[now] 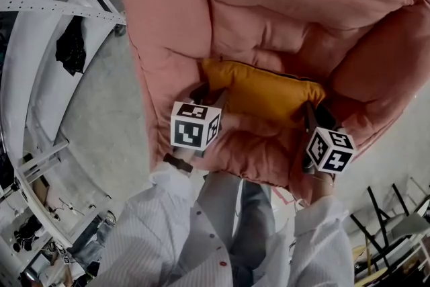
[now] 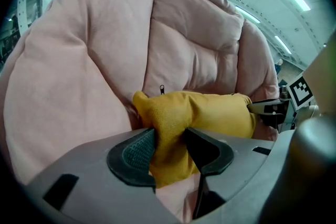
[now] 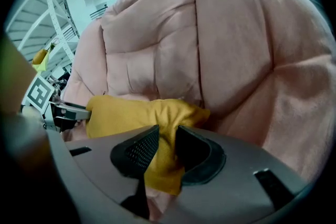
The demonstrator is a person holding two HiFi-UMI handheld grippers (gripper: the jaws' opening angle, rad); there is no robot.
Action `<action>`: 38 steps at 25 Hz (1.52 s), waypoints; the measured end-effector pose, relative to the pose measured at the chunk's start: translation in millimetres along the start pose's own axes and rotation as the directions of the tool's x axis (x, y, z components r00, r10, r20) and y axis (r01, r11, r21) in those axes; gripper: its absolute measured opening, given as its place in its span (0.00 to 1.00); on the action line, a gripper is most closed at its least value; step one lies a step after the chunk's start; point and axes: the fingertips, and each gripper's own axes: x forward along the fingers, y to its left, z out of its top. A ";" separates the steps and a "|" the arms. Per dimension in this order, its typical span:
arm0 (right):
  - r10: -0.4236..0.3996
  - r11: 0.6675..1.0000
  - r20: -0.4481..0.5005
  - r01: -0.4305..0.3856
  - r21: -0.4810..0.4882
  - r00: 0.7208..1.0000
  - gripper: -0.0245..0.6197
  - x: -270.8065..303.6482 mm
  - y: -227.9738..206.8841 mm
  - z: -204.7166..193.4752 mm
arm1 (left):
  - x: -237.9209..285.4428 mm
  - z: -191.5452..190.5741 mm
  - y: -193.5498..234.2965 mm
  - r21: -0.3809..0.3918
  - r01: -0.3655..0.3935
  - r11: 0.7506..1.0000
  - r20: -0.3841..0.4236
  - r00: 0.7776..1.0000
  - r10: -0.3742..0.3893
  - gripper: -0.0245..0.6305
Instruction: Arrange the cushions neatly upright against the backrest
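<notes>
A yellow cushion (image 1: 265,92) lies across the seat of a big pink padded chair (image 1: 282,10), close to the foot of the backrest. My left gripper (image 1: 200,92) is shut on its left corner. In the left gripper view the yellow fabric (image 2: 210,113) is bunched between both pads (image 2: 137,152) of that gripper (image 2: 168,140). My right gripper (image 1: 310,112) is shut on the cushion's right corner. The right gripper view shows a fold of the cushion (image 3: 131,112) squeezed in that gripper (image 3: 167,140), with the pink backrest (image 3: 157,44) behind it.
The chair's puffy arms (image 1: 168,30) rise on both sides of the seat. Grey floor (image 1: 114,117) lies left of the chair, with white metal frames (image 1: 40,10) beyond it. Black folding frames (image 1: 390,218) stand at the lower right. The person's white sleeves (image 1: 168,212) fill the bottom.
</notes>
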 end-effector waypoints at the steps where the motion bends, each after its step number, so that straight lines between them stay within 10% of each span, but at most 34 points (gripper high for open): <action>1: -0.001 1.000 0.001 0.001 0.000 1.000 0.16 -0.7 -0.3 0.6 | -0.7 0.2 0.7 -0.004 -0.004 1.000 0.002 1.000 0.004 0.33; 17: -0.009 0.999 0.024 0.010 -0.032 1.000 0.20 -63.7 8.1 4.3 | -64.5 4.2 -21.2 -0.108 -0.067 0.992 0.112 0.991 0.079 0.38; 38: 0.275 0.961 0.270 -0.256 -0.105 0.923 0.20 -181.9 101.0 65.2 | -187.4 63.9 -132.5 0.092 0.020 0.996 0.365 0.930 -0.052 0.37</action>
